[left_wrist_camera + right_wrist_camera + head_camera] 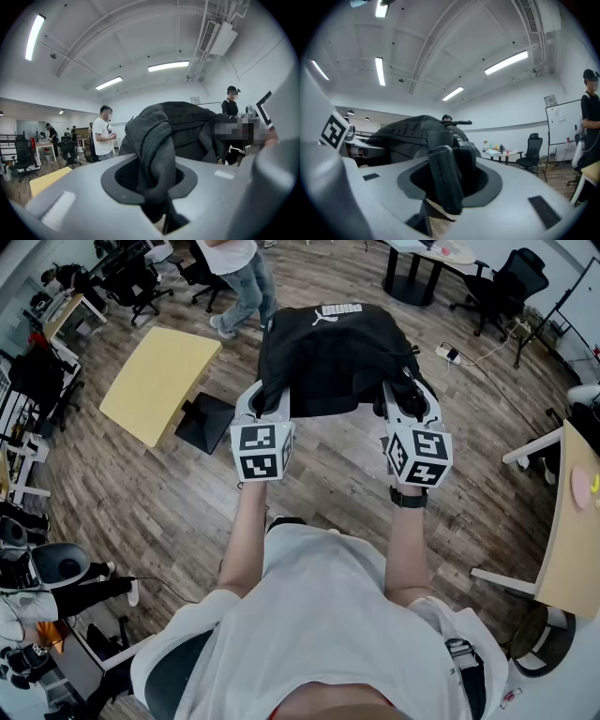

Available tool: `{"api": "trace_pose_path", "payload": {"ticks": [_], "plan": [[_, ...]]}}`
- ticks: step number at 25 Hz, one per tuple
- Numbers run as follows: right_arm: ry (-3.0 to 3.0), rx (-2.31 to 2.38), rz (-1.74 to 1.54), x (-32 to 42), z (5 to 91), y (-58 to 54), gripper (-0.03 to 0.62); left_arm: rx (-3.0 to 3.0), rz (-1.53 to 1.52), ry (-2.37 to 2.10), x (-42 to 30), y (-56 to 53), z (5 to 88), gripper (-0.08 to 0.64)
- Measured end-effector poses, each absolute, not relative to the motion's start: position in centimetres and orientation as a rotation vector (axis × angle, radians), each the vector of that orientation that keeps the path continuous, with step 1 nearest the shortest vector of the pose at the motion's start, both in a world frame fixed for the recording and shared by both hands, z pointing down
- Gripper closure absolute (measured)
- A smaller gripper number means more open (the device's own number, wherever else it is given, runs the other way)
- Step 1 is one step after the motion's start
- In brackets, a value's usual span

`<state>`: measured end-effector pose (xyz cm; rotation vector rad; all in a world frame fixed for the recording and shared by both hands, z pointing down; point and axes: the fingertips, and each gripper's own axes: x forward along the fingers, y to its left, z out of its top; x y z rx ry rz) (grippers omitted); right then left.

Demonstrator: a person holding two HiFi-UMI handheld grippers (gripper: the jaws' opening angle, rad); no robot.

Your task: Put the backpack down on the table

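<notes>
Left gripper (pixel 271 405) and right gripper (pixel 403 401), each clamped on 1 strap (pixel 157 154) of black backpack (pixel 328 348)

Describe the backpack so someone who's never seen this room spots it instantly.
Over the wood-plank floor, right of the pale yellow tabletop, the left gripper and right gripper reach out ahead of the person. The backpack hangs between them, gripped by both. It is the only black bag in the air, with a white logo on top.
</notes>
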<state>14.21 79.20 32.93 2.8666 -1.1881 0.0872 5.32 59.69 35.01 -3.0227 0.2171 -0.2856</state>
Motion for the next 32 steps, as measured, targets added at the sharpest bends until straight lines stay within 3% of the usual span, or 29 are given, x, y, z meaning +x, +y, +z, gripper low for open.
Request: {"api": "trace_pose_path", "payload": {"ticks": [15, 32], "plan": [[-1.236, 2.817, 0.202, 18.4, 35.6, 75.3, 0.426, -3.045, -0.358, 0.286, 8.8, 56.4, 37.8, 0.469], [-1.312, 2.710, 0.136, 28.0, 32.9, 54.8, 0.425, -3.091, -0.233, 0.482, 17.1, 37.0, 36.3, 0.476]]}}
